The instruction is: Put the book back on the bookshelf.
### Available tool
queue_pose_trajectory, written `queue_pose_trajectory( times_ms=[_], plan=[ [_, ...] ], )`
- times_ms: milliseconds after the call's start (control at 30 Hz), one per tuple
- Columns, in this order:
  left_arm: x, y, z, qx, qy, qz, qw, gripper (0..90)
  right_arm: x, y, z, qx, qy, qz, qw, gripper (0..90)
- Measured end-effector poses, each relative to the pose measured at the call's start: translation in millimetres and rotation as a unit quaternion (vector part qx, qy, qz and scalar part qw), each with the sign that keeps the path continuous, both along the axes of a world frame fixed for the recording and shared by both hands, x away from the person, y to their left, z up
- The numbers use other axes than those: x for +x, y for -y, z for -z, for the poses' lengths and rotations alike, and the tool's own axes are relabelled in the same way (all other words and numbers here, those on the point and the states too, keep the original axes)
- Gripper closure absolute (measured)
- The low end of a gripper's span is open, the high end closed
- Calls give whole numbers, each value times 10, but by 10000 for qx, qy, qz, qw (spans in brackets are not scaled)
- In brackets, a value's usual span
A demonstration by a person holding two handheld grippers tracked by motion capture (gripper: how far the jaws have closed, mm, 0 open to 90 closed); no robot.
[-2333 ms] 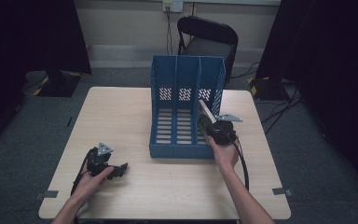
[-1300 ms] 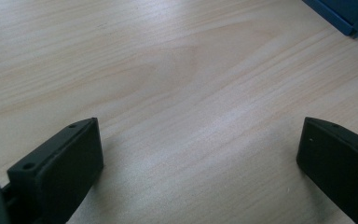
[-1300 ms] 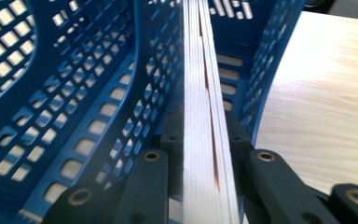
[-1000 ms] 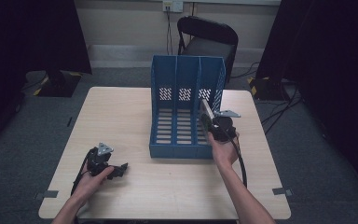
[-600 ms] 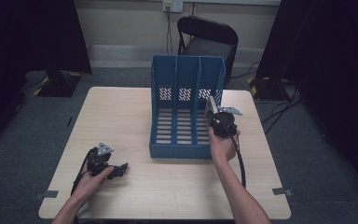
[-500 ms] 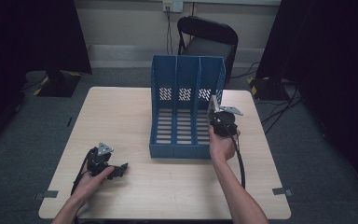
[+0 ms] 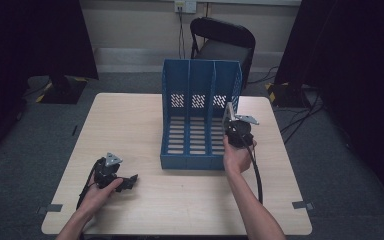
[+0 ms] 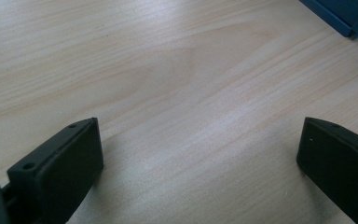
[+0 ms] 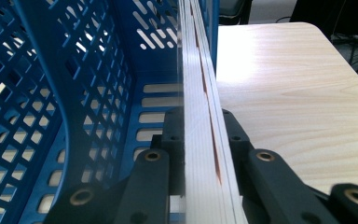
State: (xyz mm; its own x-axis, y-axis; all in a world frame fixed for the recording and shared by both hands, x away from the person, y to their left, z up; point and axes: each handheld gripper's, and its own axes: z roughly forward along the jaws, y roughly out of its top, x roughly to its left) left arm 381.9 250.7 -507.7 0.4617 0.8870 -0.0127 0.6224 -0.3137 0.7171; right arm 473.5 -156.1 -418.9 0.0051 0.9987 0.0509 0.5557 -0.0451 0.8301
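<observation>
**Papers at the rack's right slot, not yet released**

While the person's left hand rests idle on the table (image 7: 145,210), the high view puts the work on the other side. The right gripper (image 7: 226,114) stands at the right front part of the blue file rack (image 7: 200,80), holding a thin pale stack of papers (image 7: 226,111) on edge. The stack sits at the rack's rightmost compartment; whether it is fully inside the side wall cannot be told from above. All three compartments look unfilled otherwise. The left gripper (image 7: 128,181) lies low near the table's front left, well apart from the rack.

From the left gripper view, both jaws stand wide apart over bare wood, nothing between them (a blue corner of the rack (image 8: 349,16) shows at the top right).

From the right gripper view, the jaws are clamped on the stack of papers (image 9: 200,140), which runs away from the camera on edge, just beside the rack's perforated blue wall (image 9: 74,70), with open table (image 9: 284,84) on its other side.

Judgement: pick-up and carry are done. Insertion looks under way but unfinished; seating the stack, letting go and withdrawing remain.
</observation>
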Motion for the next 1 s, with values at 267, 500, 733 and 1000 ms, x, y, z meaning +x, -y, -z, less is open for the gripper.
queue_pose_trajectory(
  times_ms=[267, 500, 733, 1000],
  plan=[
    [-5, 2, 0, 6, 11, -8, 10000, 0, -8, -27, 5, -75, 72, 86, 9999, 764],
    [-4, 1, 0, 8, 9, -6, 10000, 0, -8, -51, 11, -279, 34, 55, 9996, 762],
    [-3, 1, 0, 0, 2, 1, 10000, 0, -14, -37, 16, -257, 31, -5, 9997, 758],
    [-5, 3, -1, 7, 8, 3, 10000, 0, -22, -12, -14, -199, 57, -98, 9997, 721]
  ],
)
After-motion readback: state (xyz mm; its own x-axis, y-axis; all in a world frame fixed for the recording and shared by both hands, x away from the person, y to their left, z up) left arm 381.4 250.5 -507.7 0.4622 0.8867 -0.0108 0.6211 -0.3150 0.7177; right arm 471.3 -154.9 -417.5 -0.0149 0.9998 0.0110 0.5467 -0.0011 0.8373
